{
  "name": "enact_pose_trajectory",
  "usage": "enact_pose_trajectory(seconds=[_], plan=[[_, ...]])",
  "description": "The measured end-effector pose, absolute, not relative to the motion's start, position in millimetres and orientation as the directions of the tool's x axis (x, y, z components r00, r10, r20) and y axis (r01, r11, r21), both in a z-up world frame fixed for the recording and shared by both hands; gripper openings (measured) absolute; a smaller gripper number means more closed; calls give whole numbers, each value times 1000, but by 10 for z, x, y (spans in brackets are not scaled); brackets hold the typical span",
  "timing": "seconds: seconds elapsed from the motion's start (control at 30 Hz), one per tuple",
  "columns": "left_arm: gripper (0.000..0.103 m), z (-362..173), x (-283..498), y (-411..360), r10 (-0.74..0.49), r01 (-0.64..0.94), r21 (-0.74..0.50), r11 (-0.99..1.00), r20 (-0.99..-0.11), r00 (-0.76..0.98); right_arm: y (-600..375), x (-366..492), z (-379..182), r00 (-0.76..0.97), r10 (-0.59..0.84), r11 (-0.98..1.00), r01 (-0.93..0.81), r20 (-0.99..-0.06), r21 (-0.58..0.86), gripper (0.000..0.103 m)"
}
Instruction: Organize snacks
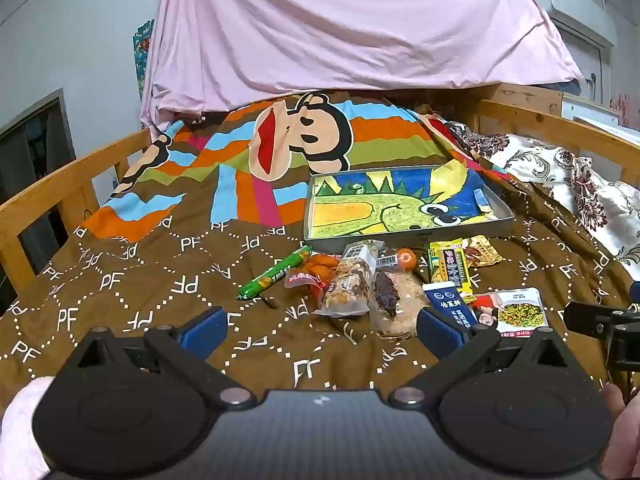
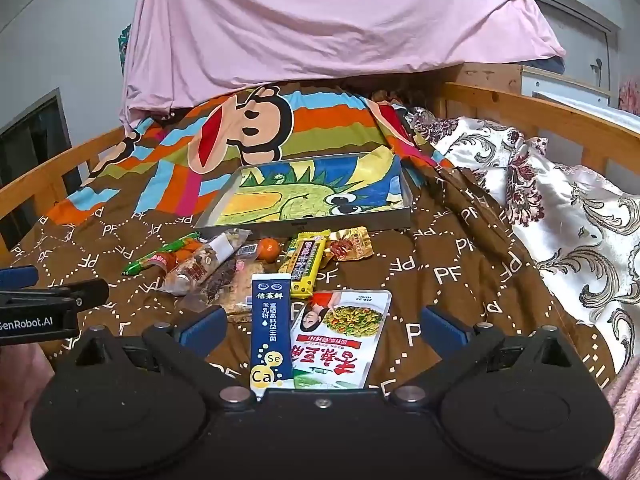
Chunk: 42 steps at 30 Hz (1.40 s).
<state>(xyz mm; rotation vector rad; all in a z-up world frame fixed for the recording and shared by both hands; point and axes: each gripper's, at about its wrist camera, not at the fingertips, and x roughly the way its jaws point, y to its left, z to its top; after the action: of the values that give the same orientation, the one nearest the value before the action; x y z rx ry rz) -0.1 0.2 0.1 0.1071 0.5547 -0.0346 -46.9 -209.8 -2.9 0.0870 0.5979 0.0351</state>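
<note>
Several snack packets lie in a loose heap on the brown bedspread [image 1: 160,272], just in front of a shallow metal tray [image 1: 505,211] lined with a dragon drawing. In the heap are a green sausage stick [image 1: 276,273], a nut-mix bag [image 1: 352,280], a small orange [image 1: 405,259], a yellow bar [image 2: 306,266], a blue sachet [image 2: 270,328] and a white noodle pouch [image 2: 340,340]. My left gripper [image 1: 322,330] hovers open just short of the heap. My right gripper [image 2: 322,326] is open too, with the blue sachet and the white pouch lying between its fingers, untouched.
Wooden bed rails [image 1: 60,184] run along both sides. A pink sheet [image 1: 340,28] hangs over the far end, and a floral quilt [image 2: 568,216] is bunched at the right. The tray [image 2: 404,216] holds no snacks. Bare bedspread lies to the left of the heap.
</note>
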Motion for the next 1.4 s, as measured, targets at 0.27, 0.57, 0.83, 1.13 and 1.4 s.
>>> enact_pose_trajectory(seconds=[0.27,0.57,0.83,1.13,1.4], plan=[[103,1,-1,1,-3,62,93,994,-530,848,-2095,-468,-33,825,58,996,-8,-562,92,102],[103,1,0,1,-4,62,92,994,-530,848,-2108,-470,-64,824,59,996,-8,-563,92,102],[103,1,0,1,-3,62,93,994,-531,847,-2094,-468,-35,824,58,996,-8,-563,92,102],[103,1,1,1,-3,62,92,994,-532,847,-2090,-468,-34,824,58,996,-8,-564,91,102],[103,1,1,1,-4,62,92,994,-533,846,-2088,-468,-36,824,58,996,-8,-564,91,102]])
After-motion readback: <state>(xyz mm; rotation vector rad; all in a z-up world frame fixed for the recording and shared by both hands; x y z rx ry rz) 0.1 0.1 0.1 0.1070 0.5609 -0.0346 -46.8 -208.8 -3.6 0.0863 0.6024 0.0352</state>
